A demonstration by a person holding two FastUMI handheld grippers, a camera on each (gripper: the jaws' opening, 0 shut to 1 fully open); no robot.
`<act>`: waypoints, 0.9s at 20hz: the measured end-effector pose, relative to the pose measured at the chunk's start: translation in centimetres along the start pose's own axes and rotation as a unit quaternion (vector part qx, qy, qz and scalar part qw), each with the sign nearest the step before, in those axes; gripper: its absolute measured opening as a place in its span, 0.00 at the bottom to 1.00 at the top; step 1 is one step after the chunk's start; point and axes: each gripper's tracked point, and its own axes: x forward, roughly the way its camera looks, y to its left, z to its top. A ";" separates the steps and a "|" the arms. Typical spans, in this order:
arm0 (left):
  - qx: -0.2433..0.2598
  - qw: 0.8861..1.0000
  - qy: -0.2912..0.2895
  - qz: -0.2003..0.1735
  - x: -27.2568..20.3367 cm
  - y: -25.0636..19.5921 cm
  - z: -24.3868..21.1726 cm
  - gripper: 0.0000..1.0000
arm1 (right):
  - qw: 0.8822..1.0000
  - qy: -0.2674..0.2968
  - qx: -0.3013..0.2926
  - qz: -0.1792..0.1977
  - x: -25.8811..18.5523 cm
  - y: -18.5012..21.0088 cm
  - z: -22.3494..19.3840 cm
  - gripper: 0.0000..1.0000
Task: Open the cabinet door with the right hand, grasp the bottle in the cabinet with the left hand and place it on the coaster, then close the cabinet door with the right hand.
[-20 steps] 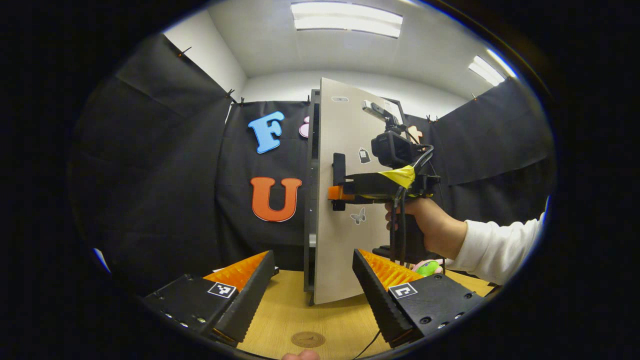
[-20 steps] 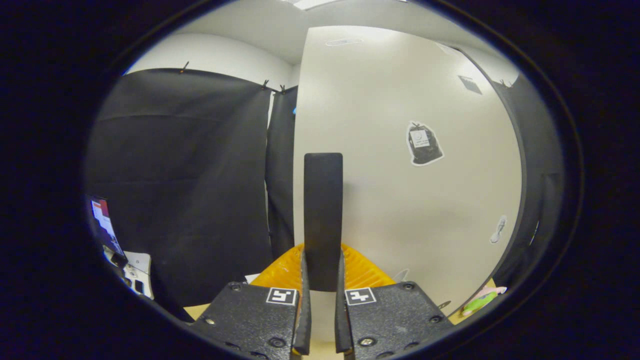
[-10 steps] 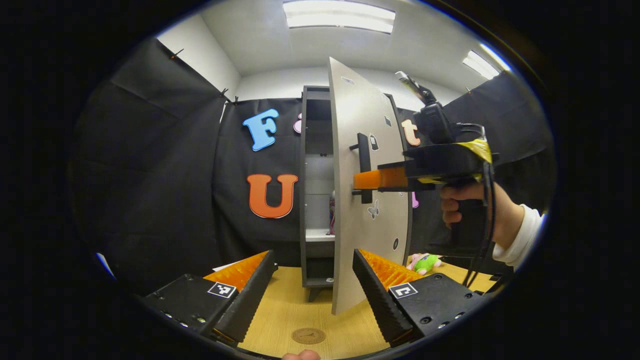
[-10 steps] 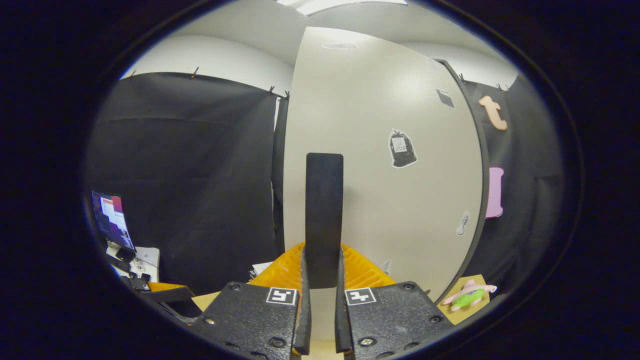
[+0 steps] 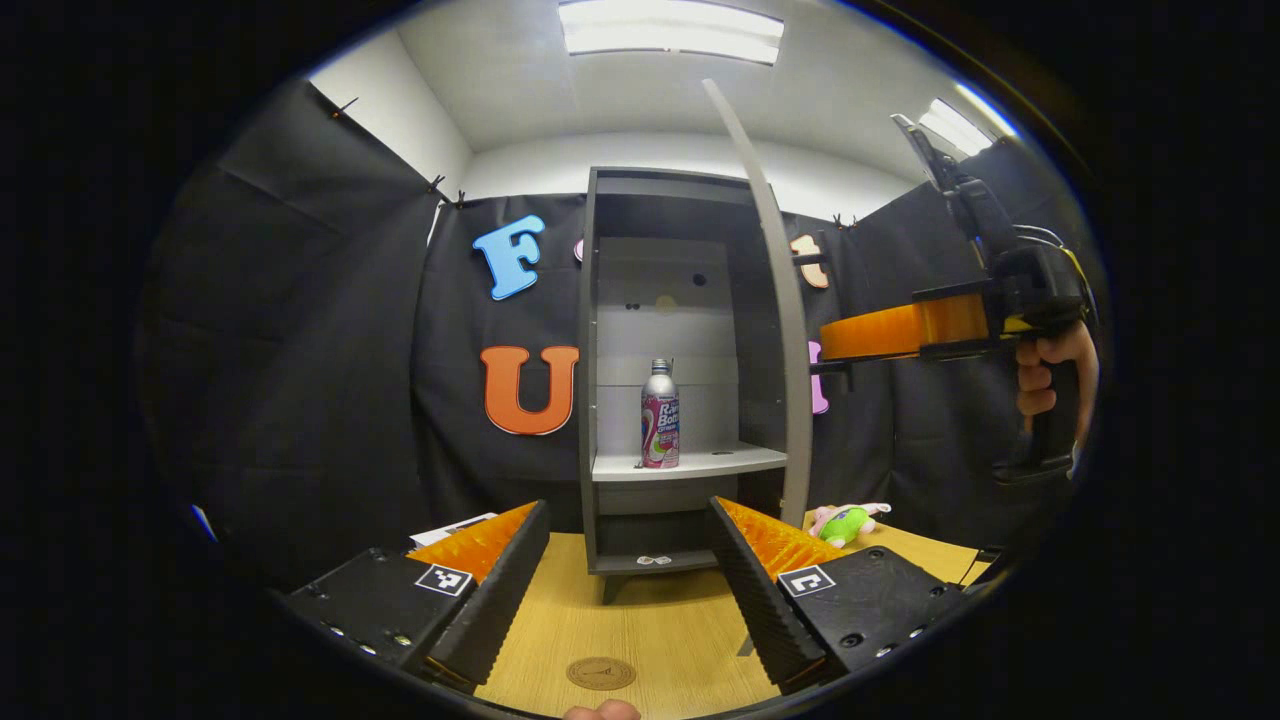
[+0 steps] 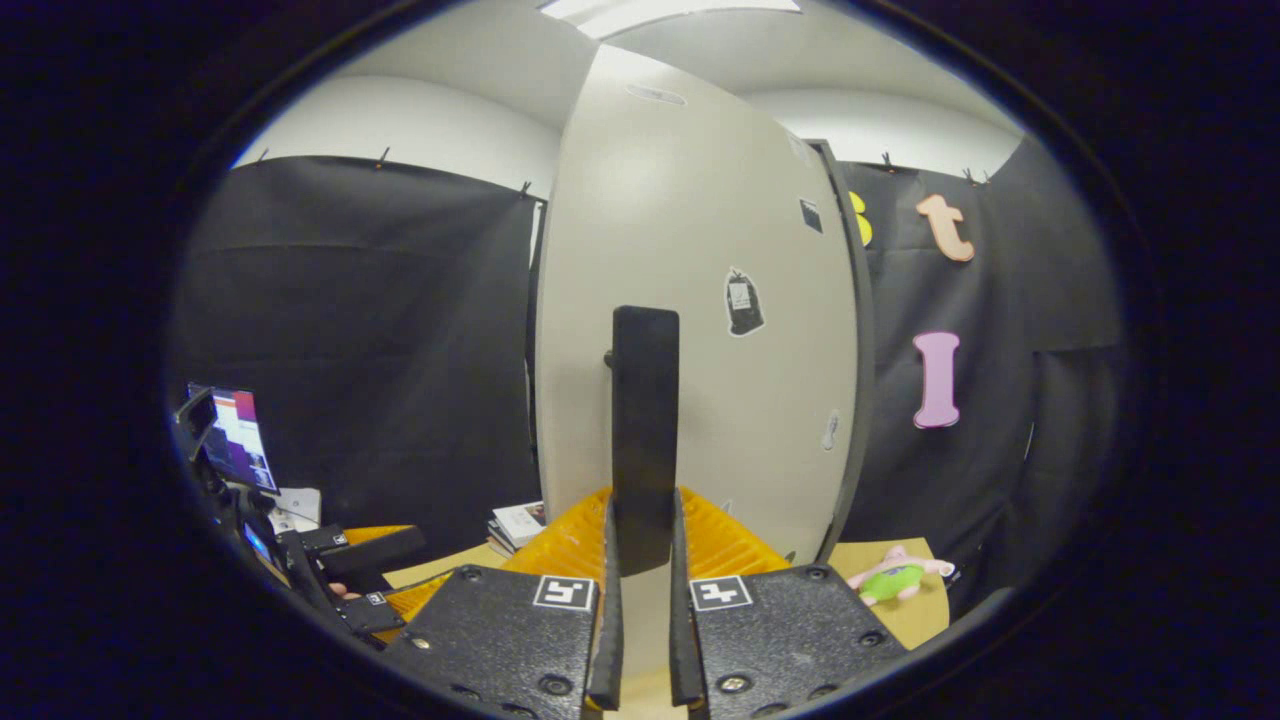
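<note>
The grey cabinet (image 5: pixel 600 330) stands open on the wooden table. A silver bottle (image 5: pixel 659 415) with a pink label stands upright on its middle shelf (image 5: pixel 700 462). The pale door (image 5: pixel 782 300) is swung out and I see it edge-on; in the right gripper view its front (image 6: pixel 700 330) faces me. My right gripper (image 6: pixel 640 560) is shut on the door's black vertical handle (image 6: pixel 643 420). In the left gripper view, the right gripper (image 5: pixel 835 345) reaches the door from the right, held by a hand (image 5: pixel 1050 375). My left gripper (image 5: pixel 625 560) is open, low over the table, facing the bottle. A round brown coaster (image 5: pixel 600 673) lies just below it.
A green and pink plush toy (image 5: pixel 848 522) lies on the table right of the cabinet, also seen as plush toy (image 6: pixel 895 578). A monitor (image 6: pixel 235 440) and stacked books (image 6: pixel 520 522) sit at the left in the right gripper view. Black cloth walls surround the table (image 5: pixel 640 620).
The door has swung from nearly shut to wide open, pulled by my right gripper on the handle. The bottle and shelves have come into sight. My left gripper has stayed in place.
</note>
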 end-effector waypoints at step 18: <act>-0.002 1.000 0.009 -0.007 -0.1 -1.6 -0.3 0.95 | 0.993 -0.015 0.028 -0.117 -2.4 -4.7 0.2 0.06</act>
